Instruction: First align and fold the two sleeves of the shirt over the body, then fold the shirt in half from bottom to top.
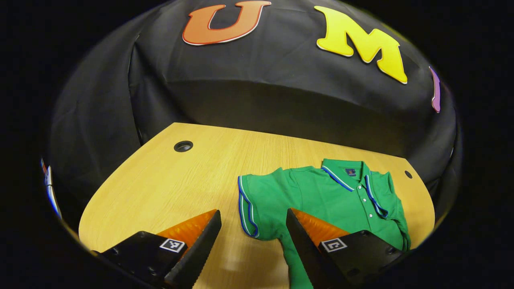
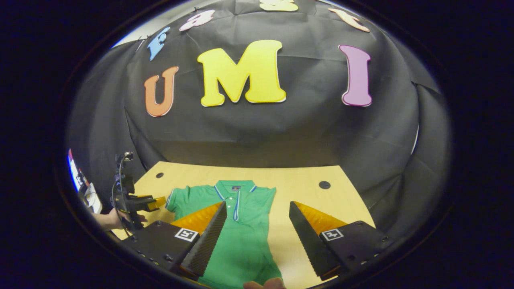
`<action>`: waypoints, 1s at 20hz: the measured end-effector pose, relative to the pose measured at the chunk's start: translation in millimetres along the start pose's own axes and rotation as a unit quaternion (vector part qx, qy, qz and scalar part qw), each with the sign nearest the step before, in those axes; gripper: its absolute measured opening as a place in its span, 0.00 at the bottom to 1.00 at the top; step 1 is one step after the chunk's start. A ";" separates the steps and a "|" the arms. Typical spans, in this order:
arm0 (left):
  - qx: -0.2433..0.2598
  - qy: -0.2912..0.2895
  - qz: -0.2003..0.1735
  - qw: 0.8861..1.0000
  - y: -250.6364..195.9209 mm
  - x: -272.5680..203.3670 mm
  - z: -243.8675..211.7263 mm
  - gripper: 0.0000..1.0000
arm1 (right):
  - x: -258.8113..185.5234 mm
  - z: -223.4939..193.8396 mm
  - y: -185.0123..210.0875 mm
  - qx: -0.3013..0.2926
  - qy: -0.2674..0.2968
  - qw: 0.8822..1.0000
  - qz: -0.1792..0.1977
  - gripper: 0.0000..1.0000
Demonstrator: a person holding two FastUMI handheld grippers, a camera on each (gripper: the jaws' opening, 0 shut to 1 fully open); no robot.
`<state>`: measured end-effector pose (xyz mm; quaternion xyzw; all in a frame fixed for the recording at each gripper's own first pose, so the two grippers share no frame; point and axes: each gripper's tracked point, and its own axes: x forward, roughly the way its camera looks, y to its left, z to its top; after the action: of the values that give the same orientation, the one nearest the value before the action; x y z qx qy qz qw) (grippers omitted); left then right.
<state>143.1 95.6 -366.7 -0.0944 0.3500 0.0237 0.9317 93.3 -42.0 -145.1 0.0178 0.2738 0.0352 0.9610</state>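
Spread wide and holding nothing, the left gripper [image 1: 253, 241] hovers low beside the green polo shirt's [image 1: 321, 196] outstretched left sleeve [image 1: 251, 208], nearest it. Equally open and empty, the right gripper [image 2: 257, 237] hangs over the shirt's lower body, collar [image 2: 235, 188] pointing away on the wooden table [image 2: 305, 188].

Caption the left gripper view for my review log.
Open left gripper hovers over green polo shirt on wooden table.

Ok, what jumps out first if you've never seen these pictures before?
The green polo shirt lying flat on the wooden table, collar toward the far wall. In the left gripper view, the left gripper hovers open by one spread sleeve.
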 end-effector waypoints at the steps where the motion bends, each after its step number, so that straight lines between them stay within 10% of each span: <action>1: -0.010 0.011 0.003 1.000 2.9 8.4 -5.0 1.00 | -2.1 -0.3 -5.2 0.001 0.002 1.000 -0.006 0.95; 9: -0.005 0.068 0.011 0.998 13.4 41.4 -32.8 1.00 | -10.4 -11.7 -33.1 0.025 0.013 0.999 -0.037 0.95; 14: 0.016 0.076 0.047 0.996 22.2 43.9 -34.9 0.77 | -8.2 -16.9 -35.4 0.040 0.017 0.998 -0.037 0.95; 15: 0.013 0.073 0.049 0.996 19.7 46.6 -33.3 0.88 | -8.2 -18.1 -36.2 0.040 0.019 0.998 -0.035 0.95; 17: 0.016 0.076 0.041 0.996 11.3 44.6 -32.0 0.35 | -5.3 -18.3 -40.1 0.036 0.016 0.999 -0.035 0.95; 20: 0.028 0.077 0.015 0.997 -1.2 47.1 -27.9 0.11 | -9.1 -16.4 -48.9 0.031 0.010 0.999 -0.041 0.97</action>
<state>160.7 88.0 -418.0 -0.0644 0.4227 0.0205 0.9037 79.8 -91.2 -156.9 0.0359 0.2846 -0.0130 0.9579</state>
